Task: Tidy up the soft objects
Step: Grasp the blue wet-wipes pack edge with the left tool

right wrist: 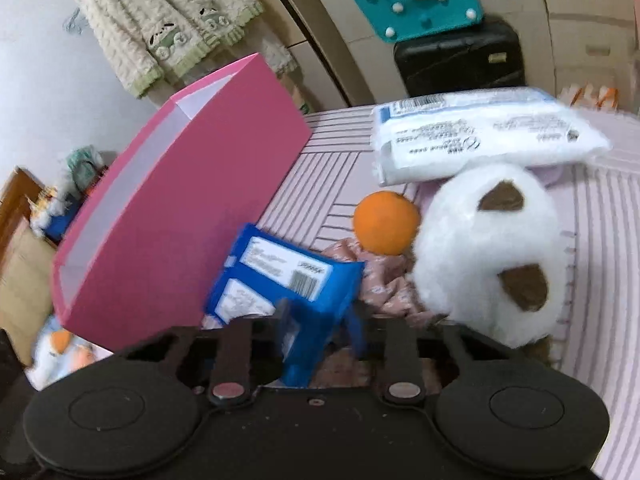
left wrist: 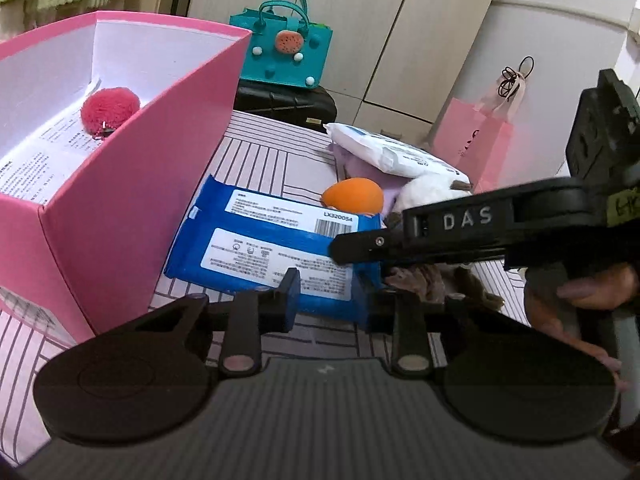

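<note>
In the left wrist view, the blue wipes pack (left wrist: 276,240) lies flat on the striped pink bedcover (left wrist: 256,148), just beside the open pink box (left wrist: 132,184), which already holds a red pompom (left wrist: 110,109). The left gripper (left wrist: 334,296) has its jaws drawn close on the pack's near edge, one finger planted on the white label and the other at the right corner, so the film looks pinched between them. The right gripper (left wrist: 360,246) reaches in from the right across the same corner. Behind lie an orange sponge (left wrist: 352,198), a white plush (left wrist: 428,190) and a white packet (left wrist: 392,152). The pack looks light and floppy, its film slick (a crimped seam would likely hold better than the smooth face), so it may sag from one edge. In the right wrist view, the pack (right wrist: 280,280) stands tilted, its lower corner clamped in the right gripper (right wrist: 320,332), whose jaws are closed on it. The box (right wrist: 192,208) sits to its left, the sponge (right wrist: 386,222) and plush (right wrist: 488,256) to its right, with crumpled pinkish cloth (right wrist: 384,288) beneath.
</note>
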Available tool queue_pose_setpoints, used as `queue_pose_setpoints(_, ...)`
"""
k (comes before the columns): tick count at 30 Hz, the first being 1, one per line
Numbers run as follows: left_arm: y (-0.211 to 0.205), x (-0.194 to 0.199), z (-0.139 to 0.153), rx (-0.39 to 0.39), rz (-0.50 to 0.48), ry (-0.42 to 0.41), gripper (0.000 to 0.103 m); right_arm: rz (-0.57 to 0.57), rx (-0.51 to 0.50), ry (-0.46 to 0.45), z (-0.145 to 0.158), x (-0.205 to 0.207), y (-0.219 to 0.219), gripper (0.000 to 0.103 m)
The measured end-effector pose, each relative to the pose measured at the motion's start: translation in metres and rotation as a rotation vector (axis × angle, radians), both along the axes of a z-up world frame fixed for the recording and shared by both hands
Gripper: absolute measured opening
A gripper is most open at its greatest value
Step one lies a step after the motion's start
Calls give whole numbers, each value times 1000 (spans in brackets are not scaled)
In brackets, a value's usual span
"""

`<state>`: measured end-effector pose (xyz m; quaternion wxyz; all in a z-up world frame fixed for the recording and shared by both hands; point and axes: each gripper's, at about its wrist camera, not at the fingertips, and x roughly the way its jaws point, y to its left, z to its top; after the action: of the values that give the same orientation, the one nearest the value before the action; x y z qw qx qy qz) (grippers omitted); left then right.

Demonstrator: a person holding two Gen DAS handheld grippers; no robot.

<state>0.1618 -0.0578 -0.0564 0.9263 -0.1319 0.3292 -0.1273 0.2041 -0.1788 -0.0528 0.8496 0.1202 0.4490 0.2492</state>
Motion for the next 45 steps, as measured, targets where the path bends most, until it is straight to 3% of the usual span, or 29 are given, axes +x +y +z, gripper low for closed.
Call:
queue_pose_setpoints(5, 3, -5, 5, -1, -24, 3, 28, 38, -12, -38, 15, -9, -2, 18)
queue_pose_setpoints(9, 6, -14, 11, 12, -35, -1, 43, 60, -45, -80, 31, -19, -3, 14)
queue_pose_setpoints(12, 8, -21, 18, 17, -51, -23, 45, 69, -63, -98, 42, -28, -6, 13)
queue_pose_setpoints(15, 13, -25, 24, 2, -50, -42, 54, 60, -63, -88, 47, -38, -15, 13)
queue_pose_setpoints(24, 14, -23, 24, 38, -58, -43, 60, 0, -54, -10, 38, -58, -51, 13)
queue_pose_setpoints(30, 5, -9, 15, 54, -102, 15, 62, -62, -67, 9, 22, -56, -68, 13)
queue_pose_setpoints(35, 6, -1, 9, 38, -99, 20, 55, -74, -77, -25, 15, -60, -69, 15)
queue_pose_setpoints(37, 6, 2, 6, 29, -108, 38, 41, -76, -76, -39, 14, -61, -69, 16)
queue_pose_setpoints(40, 9, 8, -4, -39, -101, 102, 27, -83, -91, -66, 13, -64, -68, 19)
queue_pose_setpoints(45, 7, 3, -7, -46, -95, 85, 21, -110, -102, -96, 12, -70, -69, 23)
